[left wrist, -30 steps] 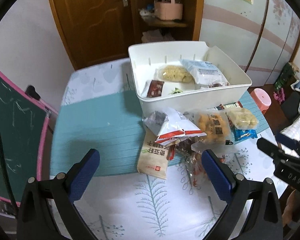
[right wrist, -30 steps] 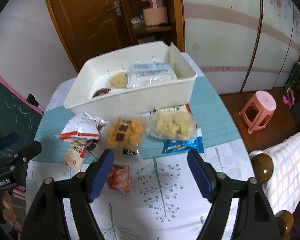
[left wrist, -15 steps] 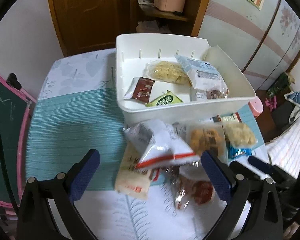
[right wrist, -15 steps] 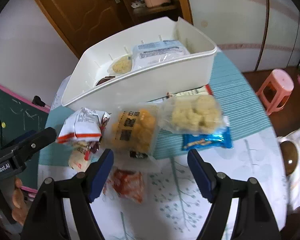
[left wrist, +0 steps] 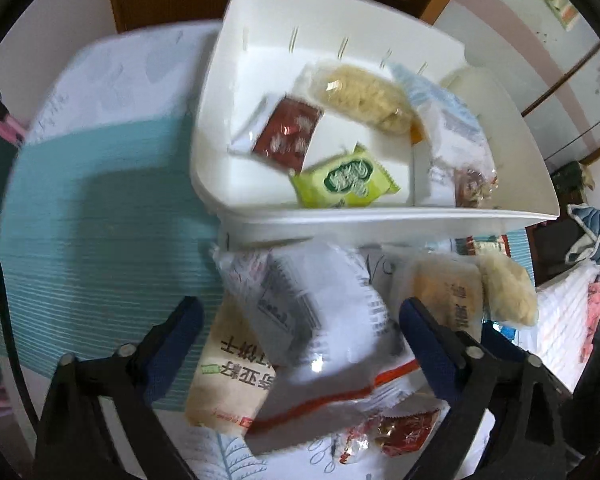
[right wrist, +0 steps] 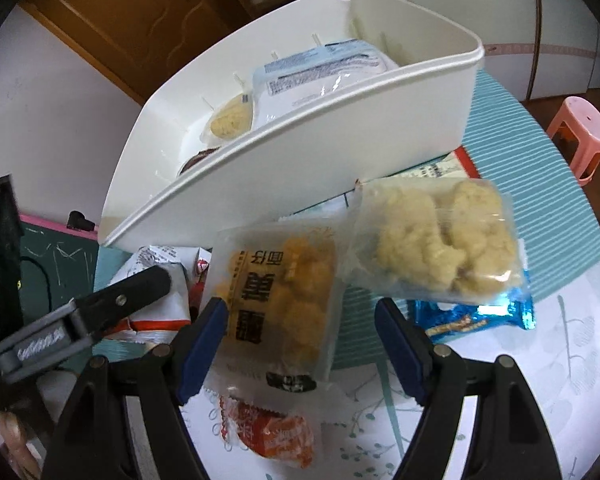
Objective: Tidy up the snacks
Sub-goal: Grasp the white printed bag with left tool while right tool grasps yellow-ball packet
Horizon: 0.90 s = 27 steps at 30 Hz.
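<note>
The left hand-held gripper stood wide, its jaws just narrowing astride the white bag; the right hand-held gripper, also wide, straddled the orange snack pack.

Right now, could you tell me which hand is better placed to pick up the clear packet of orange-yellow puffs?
The right. Its tongs are open and straddle the clear packet of orange-yellow puffs. The left tongs, whose jaws have just been closing, straddle the white crinkled bag with a red stripe instead.
</note>
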Tool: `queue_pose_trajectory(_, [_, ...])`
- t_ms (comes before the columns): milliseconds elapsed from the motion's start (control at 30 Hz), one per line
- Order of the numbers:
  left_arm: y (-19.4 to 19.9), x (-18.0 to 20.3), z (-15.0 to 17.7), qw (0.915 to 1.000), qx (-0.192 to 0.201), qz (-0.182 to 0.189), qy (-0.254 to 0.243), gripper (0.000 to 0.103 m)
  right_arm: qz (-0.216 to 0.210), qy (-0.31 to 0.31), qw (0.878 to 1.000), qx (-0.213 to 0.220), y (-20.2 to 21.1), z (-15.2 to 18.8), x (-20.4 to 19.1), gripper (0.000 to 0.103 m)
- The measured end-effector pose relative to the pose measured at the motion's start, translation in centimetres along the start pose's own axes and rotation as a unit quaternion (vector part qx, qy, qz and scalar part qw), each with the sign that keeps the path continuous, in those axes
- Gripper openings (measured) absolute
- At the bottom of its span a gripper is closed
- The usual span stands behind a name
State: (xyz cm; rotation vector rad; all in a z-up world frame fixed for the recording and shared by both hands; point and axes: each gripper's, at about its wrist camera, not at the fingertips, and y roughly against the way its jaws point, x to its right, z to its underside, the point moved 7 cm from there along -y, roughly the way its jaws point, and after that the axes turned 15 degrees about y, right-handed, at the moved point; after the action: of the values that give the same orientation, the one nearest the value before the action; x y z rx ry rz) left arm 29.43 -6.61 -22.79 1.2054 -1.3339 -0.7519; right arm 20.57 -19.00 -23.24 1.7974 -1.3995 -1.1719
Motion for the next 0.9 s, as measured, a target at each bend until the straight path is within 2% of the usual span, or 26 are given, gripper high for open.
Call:
queue_pose_trajectory(33, [-0.5,-0.1,0.1,0.9998,-0.014,0.008,0.007,0.080,-0.001,0.002,1.000,-0.002,-0.2,0.1,-0.1,0.077])
queue_pose_trajectory(67, [-0.9,-0.4,0.3,0.9996,-0.023,0.010,0.014,0.076,-0.003,0.002,1.000,-0.002,-0.4,0.1,-0.1,0.077])
queue_pose_trajectory(133, [-0.6,-0.8,0.1,1.0000,-0.001,-0.008,0.004,0.059,-0.008,0.001,1.000,-0.002,-0.5,0.2,-0.1,0.077])
queue_pose_trajectory(233, [-0.3,-1.2,0.0,1.0000,0.006,0.002,-0.001,0.054,-0.011,0.001,1.000,-0.003,-0.6,0.1,-0.2,0.077])
queue_pose_trajectory(367, [0.7,-2.8,-0.3,0.9994,0.033,-0.011,0.006,0.052,-0.019,0.005,1.000,-0.007,-1.0,-0.3,-0.7,0.077])
queue_pose_trajectory(467, [1.8,-4.2,-0.2,0.9986,0.048,-0.015,0.016,0.052,-0.008,0.016,1.000,-0.015,-1.4,-0.6,-1.5,0.077])
queue_pose_trajectory(533, [2.7,-5.1,-0.2,0.9983,0.052,-0.013,0.021,0.052,0.008,0.031,0.999,-0.021,-1.6,-0.8,-2.1,0.085])
queue_pose_trajectory(600, [3.3,-5.6,0.0,0.9980,0.056,-0.012,0.025,0.052,0.025,0.046,0.998,-0.020,-1.9,-1.2,-2.8,0.088])
queue_pose_trajectory(733, [4.3,-6.0,0.4,0.9975,0.066,-0.014,0.020,0.052,0.067,0.071,0.995,-0.033,-2.9,-1.7,-3.8,0.089])
queue_pose_trajectory(900, [5.4,-5.9,0.9,0.9967,0.079,-0.021,0.006,0.052,0.108,0.087,0.988,-0.071,-4.5,-1.1,-3.7,0.089])
